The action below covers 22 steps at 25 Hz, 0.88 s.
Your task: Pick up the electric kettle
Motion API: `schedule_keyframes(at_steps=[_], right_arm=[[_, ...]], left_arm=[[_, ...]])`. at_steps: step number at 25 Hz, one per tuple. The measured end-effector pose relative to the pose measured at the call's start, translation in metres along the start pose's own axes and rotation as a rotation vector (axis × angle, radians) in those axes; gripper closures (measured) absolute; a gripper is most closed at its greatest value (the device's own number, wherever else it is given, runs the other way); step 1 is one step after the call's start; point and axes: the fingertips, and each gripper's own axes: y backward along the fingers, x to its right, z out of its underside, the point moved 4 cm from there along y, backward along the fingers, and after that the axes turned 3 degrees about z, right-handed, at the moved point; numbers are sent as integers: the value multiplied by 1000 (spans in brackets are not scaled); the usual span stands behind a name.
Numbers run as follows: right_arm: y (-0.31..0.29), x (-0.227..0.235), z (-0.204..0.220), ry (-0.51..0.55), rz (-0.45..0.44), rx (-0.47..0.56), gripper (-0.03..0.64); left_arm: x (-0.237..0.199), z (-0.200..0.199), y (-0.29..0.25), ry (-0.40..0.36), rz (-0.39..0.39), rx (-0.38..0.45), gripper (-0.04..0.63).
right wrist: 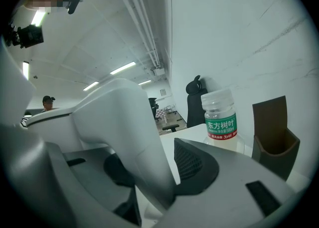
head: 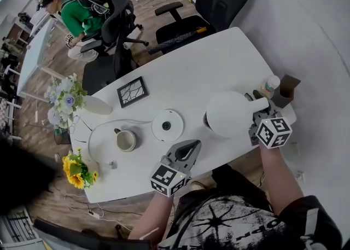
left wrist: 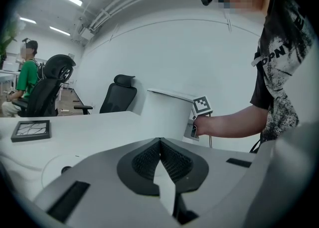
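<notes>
The white electric kettle point(head: 228, 113) is at the right of the white table point(head: 186, 74), its handle point(head: 258, 105) pointing right. My right gripper point(head: 257, 111) is shut on that handle; in the right gripper view the white handle point(right wrist: 124, 132) fills the gap between the dark pads point(right wrist: 192, 164). I cannot tell whether the kettle rests on the table or hangs just above it. Left of the kettle lies its round white base point(head: 167, 125) with a cord. My left gripper point(head: 192, 146) is shut and empty near the table's front edge, its pads point(left wrist: 172, 159) meeting. The left gripper view shows the kettle point(left wrist: 167, 114) ahead.
A mug point(head: 126, 140), a framed picture point(head: 132, 91), a vase of pale flowers point(head: 66, 98) and sunflowers point(head: 78, 171) occupy the table's left half. A water bottle point(head: 270, 85) and a brown box point(head: 287, 89) stand right behind the kettle. Office chairs point(head: 183, 24) ring the far side.
</notes>
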Motion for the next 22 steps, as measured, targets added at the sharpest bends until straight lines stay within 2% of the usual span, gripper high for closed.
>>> schedule_keyframes(at_steps=[11, 19, 22], right_arm=[[24, 0, 12, -19, 45, -93, 407], [68, -12, 11, 20, 60, -90, 407], [83, -21, 9, 29, 28, -80, 407]], left_arm=[[11, -14, 15, -40, 5, 36, 594], [22, -20, 33, -68, 9, 72, 594], [24, -21, 40, -76, 5, 80, 594]])
